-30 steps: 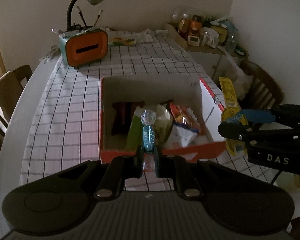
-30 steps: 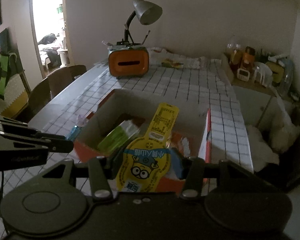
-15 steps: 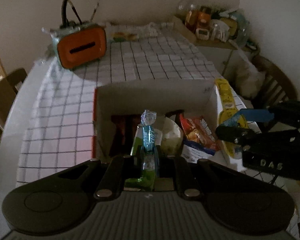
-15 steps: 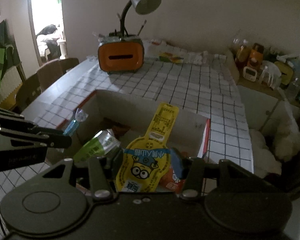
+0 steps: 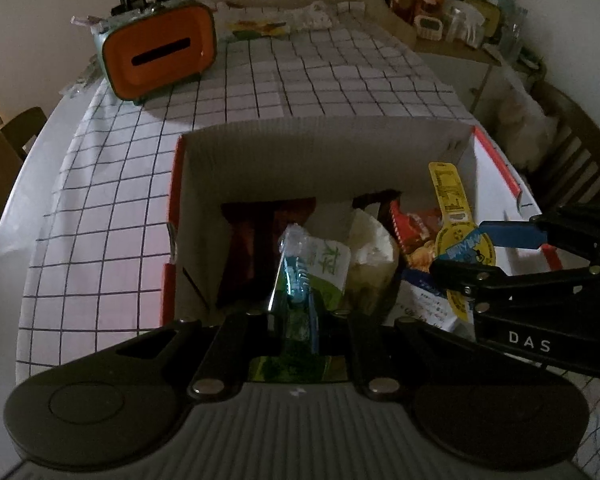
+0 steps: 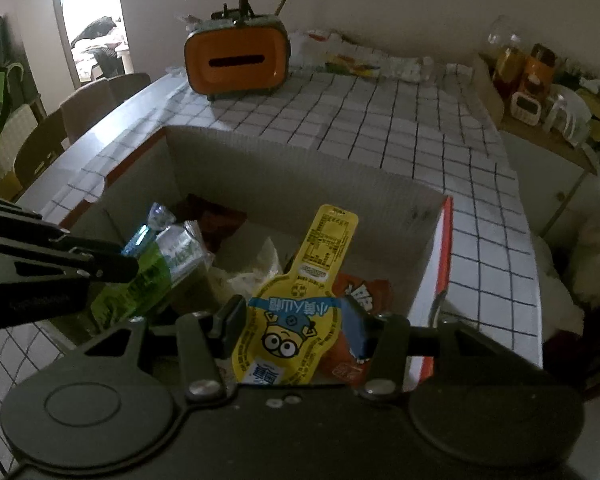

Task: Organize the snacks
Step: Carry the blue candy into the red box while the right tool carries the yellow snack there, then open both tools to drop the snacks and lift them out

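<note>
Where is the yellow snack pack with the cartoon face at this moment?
The yellow snack pack is clamped in the right gripper, above the right side of the cardboard box, over the orange packet.

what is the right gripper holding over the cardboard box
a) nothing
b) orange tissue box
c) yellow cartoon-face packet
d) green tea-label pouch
c: the right gripper is clamped on the yellow cartoon-face packet above the cardboard box.
</note>
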`<state>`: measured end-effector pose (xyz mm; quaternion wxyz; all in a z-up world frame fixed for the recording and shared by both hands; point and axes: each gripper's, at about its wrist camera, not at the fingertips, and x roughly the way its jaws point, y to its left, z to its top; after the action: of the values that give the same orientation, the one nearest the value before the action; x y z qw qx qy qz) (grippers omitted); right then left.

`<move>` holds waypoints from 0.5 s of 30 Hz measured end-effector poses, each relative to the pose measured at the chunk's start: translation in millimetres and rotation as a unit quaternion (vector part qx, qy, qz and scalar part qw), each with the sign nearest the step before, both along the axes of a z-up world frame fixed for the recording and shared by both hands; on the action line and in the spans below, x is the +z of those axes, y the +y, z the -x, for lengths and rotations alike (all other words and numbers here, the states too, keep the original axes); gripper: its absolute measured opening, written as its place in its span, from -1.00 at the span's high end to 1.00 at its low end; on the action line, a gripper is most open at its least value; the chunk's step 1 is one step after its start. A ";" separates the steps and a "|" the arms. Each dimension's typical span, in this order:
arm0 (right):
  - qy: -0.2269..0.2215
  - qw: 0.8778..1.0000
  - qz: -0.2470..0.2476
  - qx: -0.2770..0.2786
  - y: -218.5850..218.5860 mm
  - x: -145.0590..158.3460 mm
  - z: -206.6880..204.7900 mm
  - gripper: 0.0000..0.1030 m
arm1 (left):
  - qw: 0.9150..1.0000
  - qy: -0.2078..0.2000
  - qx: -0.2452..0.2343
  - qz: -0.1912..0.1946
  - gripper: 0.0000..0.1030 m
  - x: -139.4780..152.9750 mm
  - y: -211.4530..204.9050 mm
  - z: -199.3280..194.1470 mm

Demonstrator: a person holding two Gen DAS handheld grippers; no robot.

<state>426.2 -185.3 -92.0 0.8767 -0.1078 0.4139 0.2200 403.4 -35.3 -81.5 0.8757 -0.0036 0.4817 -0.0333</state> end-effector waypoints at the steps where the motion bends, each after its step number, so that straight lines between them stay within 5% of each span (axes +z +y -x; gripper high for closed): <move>1: 0.002 1.000 0.001 -0.001 1.0 -2.2 -0.9 0.03 | 1.000 0.002 -0.001 0.000 0.79 -2.0 -0.1 -0.1; 15: 0.017 1.000 0.002 -0.013 4.9 -11.7 -3.5 -0.12 | 1.000 0.009 -0.011 0.003 0.79 -10.0 -0.9 -1.1</move>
<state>429.6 -180.4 -103.7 0.8719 -0.1001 0.4308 0.2103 404.5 -36.1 -91.5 0.8709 -0.0018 0.4896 -0.0441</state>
